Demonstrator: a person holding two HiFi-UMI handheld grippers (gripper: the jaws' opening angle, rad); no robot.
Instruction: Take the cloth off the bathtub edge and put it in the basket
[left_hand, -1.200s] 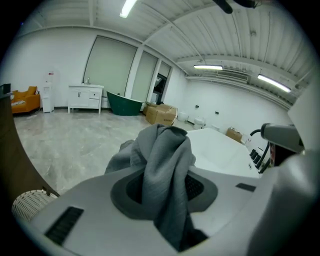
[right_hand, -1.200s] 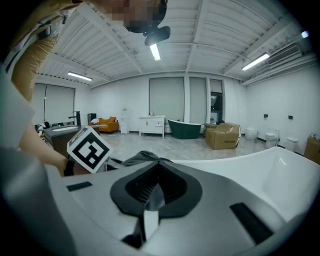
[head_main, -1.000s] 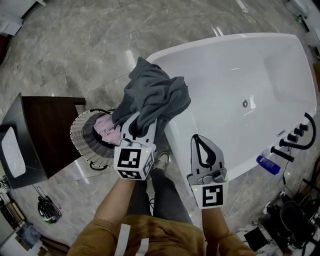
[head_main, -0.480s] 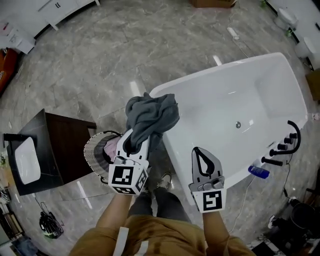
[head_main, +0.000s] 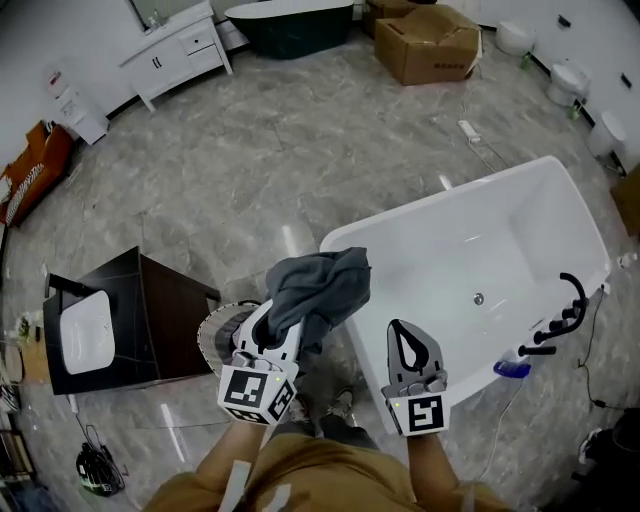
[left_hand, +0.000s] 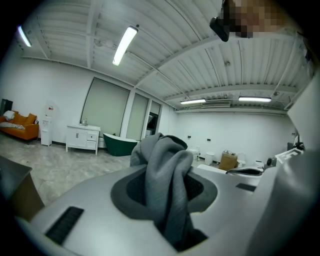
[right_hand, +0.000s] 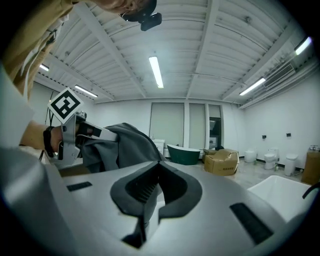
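Observation:
A dark grey cloth (head_main: 318, 288) hangs bunched from my left gripper (head_main: 276, 322), whose jaws are shut on it; it sits just off the left end of the white bathtub (head_main: 480, 262). In the left gripper view the cloth (left_hand: 165, 185) fills the gap between the jaws. The round basket (head_main: 218, 338) stands on the floor under and left of that gripper, mostly hidden by it. My right gripper (head_main: 408, 336) is held over the tub's near rim, jaws shut and empty. The right gripper view shows the cloth (right_hand: 120, 147) and the left gripper (right_hand: 75, 131) at left.
A dark cabinet with a white basin (head_main: 88, 332) stands left of the basket. Black taps (head_main: 562, 312) and a blue bottle (head_main: 510, 368) sit at the tub's right end. A cardboard box (head_main: 430, 42), a green tub (head_main: 290, 22) and a white vanity (head_main: 180, 52) stand far off.
The head view has tilted up and now shows more of the far floor. The cloth has bunched tighter above the left gripper. Both grippers sit lower in the picture.

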